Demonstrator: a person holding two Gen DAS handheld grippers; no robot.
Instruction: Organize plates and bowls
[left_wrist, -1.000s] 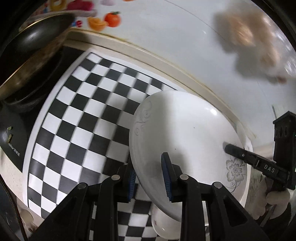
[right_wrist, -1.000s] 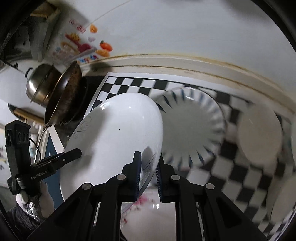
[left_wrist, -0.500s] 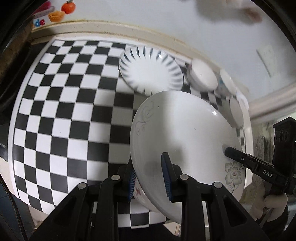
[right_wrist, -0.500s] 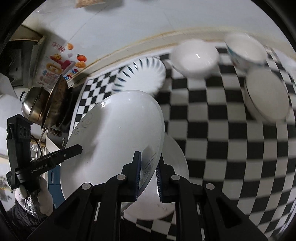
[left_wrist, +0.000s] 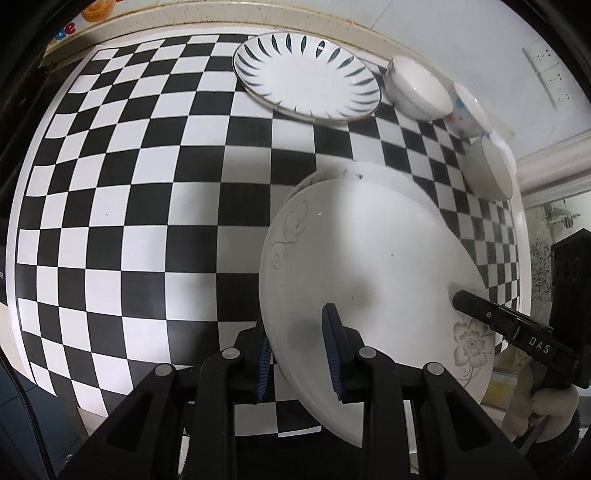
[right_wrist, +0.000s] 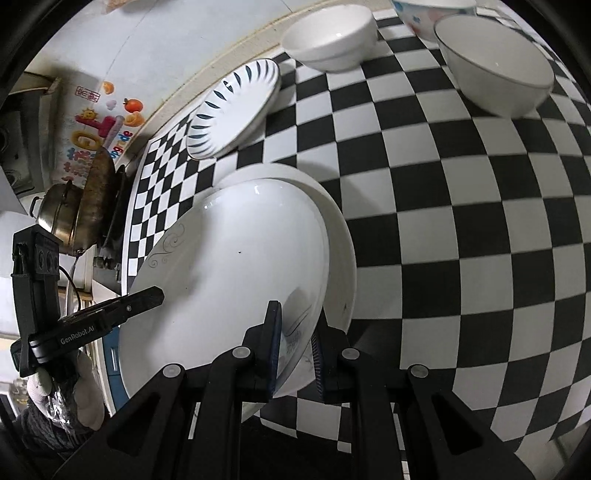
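A large white plate with a grey flower print is held tilted between both grippers. My left gripper is shut on its near rim, and my right gripper is shut on the opposite rim. In each view the other gripper shows as well: the right gripper and the left gripper. Just under the held plate a second white plate lies on the checkered table. I cannot tell whether the two plates touch.
A blue-striped plate lies at the back. Beside it stand a white bowl, a patterned bowl and a grey-rimmed bowl. A pot and a pan stand at the left.
Both grippers carried the flower-print plate away from the stove side and down over the table. It now hangs over the second white plate.
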